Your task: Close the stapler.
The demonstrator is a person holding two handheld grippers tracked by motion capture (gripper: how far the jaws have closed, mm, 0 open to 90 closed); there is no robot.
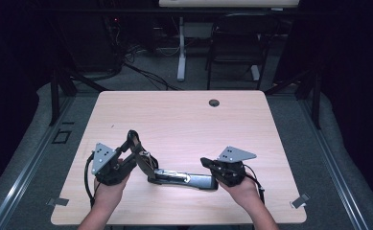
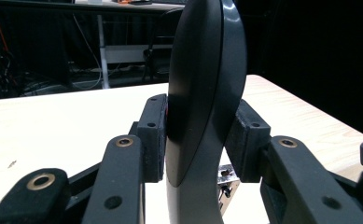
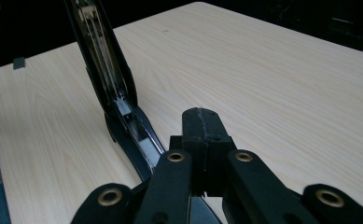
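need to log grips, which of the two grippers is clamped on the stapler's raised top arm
The left gripper: its pads squeeze the stapler's raised arm. The right gripper is shut over the base.

This looks like a lab or recording studio set up in an office-like room. A single pale wooden bench (image 1: 184,120) with a cable grommet (image 1: 214,102) stands in the middle of the frame on grey carpet (image 1: 40,158). Black curtains (image 1: 352,72) close off both sides. At the top centre, a dark chair (image 1: 234,48) sits by the white leg of another desk (image 1: 181,48). Loose cables (image 1: 141,72) trail across the floor at upper left.
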